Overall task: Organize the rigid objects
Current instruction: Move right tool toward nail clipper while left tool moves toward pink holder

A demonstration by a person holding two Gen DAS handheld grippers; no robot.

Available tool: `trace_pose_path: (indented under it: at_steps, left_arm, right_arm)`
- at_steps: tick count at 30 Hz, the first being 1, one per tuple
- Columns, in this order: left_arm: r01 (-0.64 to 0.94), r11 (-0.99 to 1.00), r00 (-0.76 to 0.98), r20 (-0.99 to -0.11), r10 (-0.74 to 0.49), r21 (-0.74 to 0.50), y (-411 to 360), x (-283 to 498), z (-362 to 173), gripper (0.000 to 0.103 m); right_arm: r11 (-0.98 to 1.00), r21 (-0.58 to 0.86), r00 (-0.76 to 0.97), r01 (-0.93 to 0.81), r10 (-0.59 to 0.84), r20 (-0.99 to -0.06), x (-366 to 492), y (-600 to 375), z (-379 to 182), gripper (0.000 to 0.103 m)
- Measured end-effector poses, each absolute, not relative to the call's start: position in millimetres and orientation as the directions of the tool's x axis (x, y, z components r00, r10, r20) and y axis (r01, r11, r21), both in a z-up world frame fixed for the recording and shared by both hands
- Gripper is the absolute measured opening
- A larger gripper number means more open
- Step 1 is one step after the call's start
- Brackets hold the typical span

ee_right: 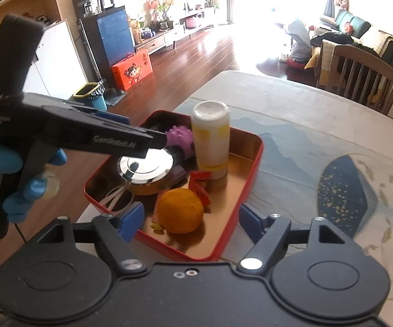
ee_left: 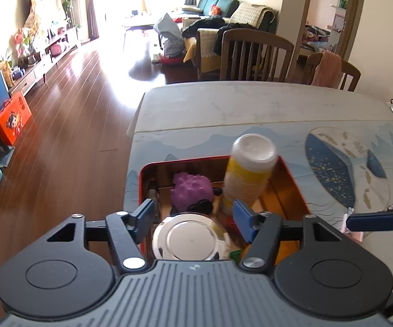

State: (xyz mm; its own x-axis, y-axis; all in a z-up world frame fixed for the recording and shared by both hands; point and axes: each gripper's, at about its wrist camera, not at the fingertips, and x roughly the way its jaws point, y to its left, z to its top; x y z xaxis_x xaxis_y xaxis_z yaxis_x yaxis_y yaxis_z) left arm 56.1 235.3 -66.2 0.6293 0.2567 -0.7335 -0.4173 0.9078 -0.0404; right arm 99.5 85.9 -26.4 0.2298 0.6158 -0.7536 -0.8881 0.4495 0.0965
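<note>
Left wrist view: the left gripper (ee_left: 193, 218) hangs over the near end of a red tin tray (ee_left: 292, 179) on a table (ee_left: 223, 106) with a blue painted cover. Its 2 blue fingers (ee_left: 144, 214) stand well apart and grip nothing. Between and below them, inside the tray, lies a jar with a shiny silver lid (ee_left: 187, 237); the pads do not touch it. Beyond the jar in the tray sits a purple knobbly toy (ee_left: 191, 190). Beside that toy, toward the tray's far right corner, a yellow-and-white bottle (ee_left: 248, 171) stands upright, white cap on top. One blue finger of the right gripper (ee_left: 371, 220) reaches in from the right edge, outside the tray.

Right wrist view: the right gripper (ee_right: 191, 220) hovers at the tray's (ee_right: 251, 169) near rim, fingers (ee_right: 133, 218) spread wide, nothing held. An orange (ee_right: 180, 209) lies in the tray just beyond them, untouched. Further into the tray: a red wrapper (ee_right: 200, 185), the jar (ee_right: 146, 167), the purple toy (ee_right: 180, 137), the bottle (ee_right: 211, 139). White loops, possibly bands, lie in the tray's near left corner; cannot tell what they are. The left gripper (ee_right: 158, 141) comes in from the left above the jar, held by a blue-gloved hand (ee_right: 19, 174). From this angle its jaw gap cannot be read. 2 wooden chairs stand at the table's far side.
</note>
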Motion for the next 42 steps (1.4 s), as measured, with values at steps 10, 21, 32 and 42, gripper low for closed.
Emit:
trace_pose_path:
  at_steps: [10, 21, 32, 42]
  left_arm:
    - [-0.392, 0.919, 0.659, -0.706, 0.258, -0.03, 185, 56, -49, 0.073]
    - [-0.385, 0.922, 0.678, -0.688, 0.259, -0.032, 118, 74, -44, 0.083]
    - [-0.38, 0.923, 0.684, -0.689, 0.24, -0.056, 71, 90, -58, 0.084]
    - [-0.282, 0.959, 0.666, -0.728, 0.166, -0.039, 30, 113, -93, 0.085]
  right_arm:
    - [0.468, 0.108, 0.252, -0.877, 0.64, -0.726, 113, 40, -16, 0.089]
    - [0.493, 0.131, 0.267, -0.86, 0.653, -0.709, 148, -24, -18, 0.101]
    - [0.505, 0.103, 0.281, -0.857, 0.625, -0.728, 189, -71, -31, 0.103]
    - [0.472, 0.082, 0.252, -0.878, 0.599, -0.76, 228, -84, -47, 0.103]
